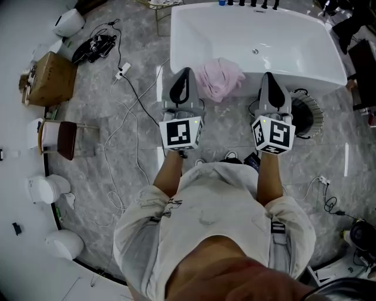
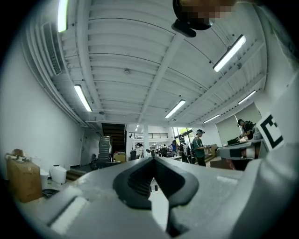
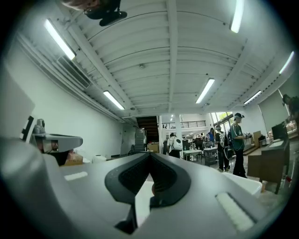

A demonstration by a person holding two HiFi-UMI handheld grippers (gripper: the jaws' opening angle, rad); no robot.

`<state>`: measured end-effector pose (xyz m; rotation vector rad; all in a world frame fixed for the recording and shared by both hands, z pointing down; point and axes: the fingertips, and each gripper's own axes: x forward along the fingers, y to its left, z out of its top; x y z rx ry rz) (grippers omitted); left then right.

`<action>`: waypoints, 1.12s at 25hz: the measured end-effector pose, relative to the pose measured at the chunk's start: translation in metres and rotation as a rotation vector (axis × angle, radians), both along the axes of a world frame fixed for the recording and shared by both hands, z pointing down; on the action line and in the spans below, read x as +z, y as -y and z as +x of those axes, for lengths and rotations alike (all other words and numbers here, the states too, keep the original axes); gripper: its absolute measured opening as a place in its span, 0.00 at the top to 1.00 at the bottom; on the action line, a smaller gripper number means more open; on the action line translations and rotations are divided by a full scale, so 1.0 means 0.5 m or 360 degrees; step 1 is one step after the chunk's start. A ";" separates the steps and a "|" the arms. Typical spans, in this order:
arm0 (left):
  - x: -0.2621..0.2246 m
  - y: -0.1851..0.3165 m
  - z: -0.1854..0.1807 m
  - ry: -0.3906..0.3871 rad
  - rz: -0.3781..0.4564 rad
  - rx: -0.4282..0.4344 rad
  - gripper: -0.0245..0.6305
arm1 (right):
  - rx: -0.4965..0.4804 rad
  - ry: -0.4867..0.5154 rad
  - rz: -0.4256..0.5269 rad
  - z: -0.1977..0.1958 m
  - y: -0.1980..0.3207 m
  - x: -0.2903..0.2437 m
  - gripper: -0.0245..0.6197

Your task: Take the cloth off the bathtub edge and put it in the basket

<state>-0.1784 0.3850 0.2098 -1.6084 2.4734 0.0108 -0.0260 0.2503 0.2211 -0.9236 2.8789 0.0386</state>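
The person stands on the grey marbled floor (image 1: 117,111) facing the near long edge of a white bathtub (image 1: 294,41), a gripper held out in each hand; the pink cloth (image 1: 218,78) lies bunched over that near edge, a little left of its middle, part hanging down the tub's outer wall; in the head view it sits between the two grippers, closer to the left one, and neither has hold of it.

The left gripper (image 1: 185,70) has its jaws closed together, the tips meeting with nothing between them; its own view (image 2: 153,159) looks out level across a hall rather than down at the tub. The right gripper (image 1: 267,75) is likewise fully closed and empty, its tips (image 3: 150,154) pressed together; both point toward the tub's near edge, well apart from each other.

The basket (image 1: 309,117), round, dark and open-walled, stands on the floor just beside the tub's near edge toward its right corner, close to the right gripper in the head view; whether anything lies in it cannot be made out.

Dark taps (image 1: 252,4) line the tub's far edge; cables (image 1: 132,88) trail over the floor left of the tub; a cardboard box (image 1: 51,78) and a chair (image 1: 60,139) stand near the floor's left edge. The gripper views show a white ribbed ceiling (image 3: 168,51) with strip lights (image 2: 82,97) and people (image 3: 238,140) standing far off.
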 end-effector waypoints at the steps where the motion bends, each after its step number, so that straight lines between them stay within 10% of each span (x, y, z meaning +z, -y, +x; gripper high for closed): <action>1: 0.005 0.009 0.005 -0.0014 -0.0004 0.0011 0.96 | 0.0001 0.0041 -0.0005 0.008 0.008 -0.001 0.96; 17: 0.070 0.158 0.097 -0.0079 -0.0101 -0.0028 0.96 | -0.0119 -0.0010 -0.0090 0.083 0.145 0.080 0.96; 28: 0.079 0.261 0.003 -0.0096 -0.0046 0.0011 0.96 | -0.0114 -0.0069 -0.0039 -0.015 0.233 0.080 0.96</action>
